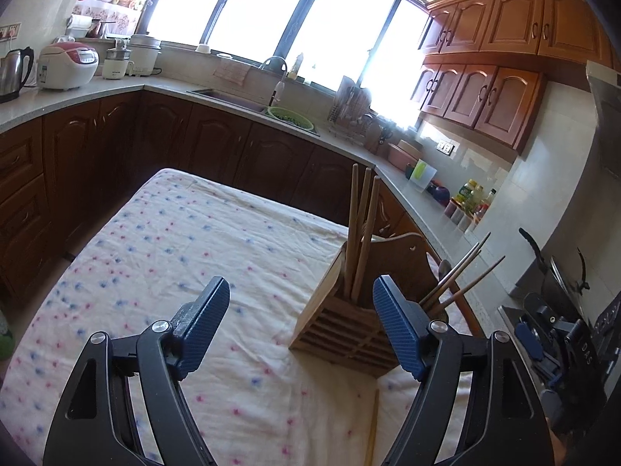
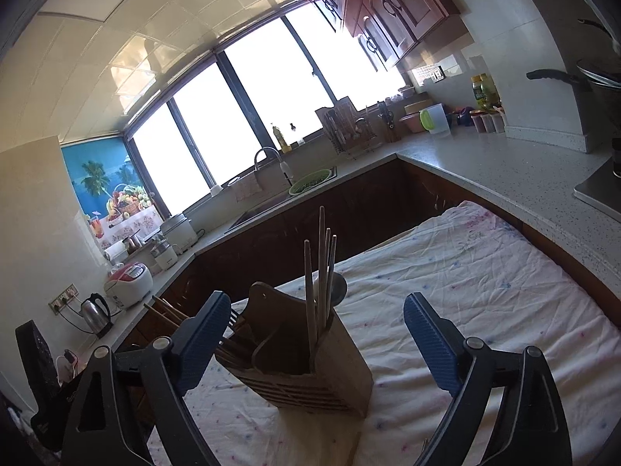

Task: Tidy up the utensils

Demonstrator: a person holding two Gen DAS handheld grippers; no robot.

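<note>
A wooden utensil holder (image 1: 341,334) stands on the flowered tablecloth (image 1: 155,252). Several wooden chopsticks (image 1: 361,233) stand upright in its near compartment, and more chopsticks (image 1: 462,275) lean out of the far one. One loose chopstick (image 1: 373,427) lies on the cloth in front of the holder. My left gripper (image 1: 300,283) is open and empty, just left of the holder. In the right wrist view the holder (image 2: 322,380) sits between the fingers of my right gripper (image 2: 318,299), which is open and not touching it. The chopsticks (image 2: 320,272) and a spoon (image 2: 339,283) rise from it.
An L-shaped counter (image 1: 97,95) wraps around the table, with a sink (image 1: 229,97), a green colander (image 1: 291,118), a rice cooker (image 1: 68,64) and a kettle (image 1: 13,72). Bottles (image 2: 483,89) and a pan (image 2: 582,77) stand by the stove. Dark cabinets lie beyond the table's far edge.
</note>
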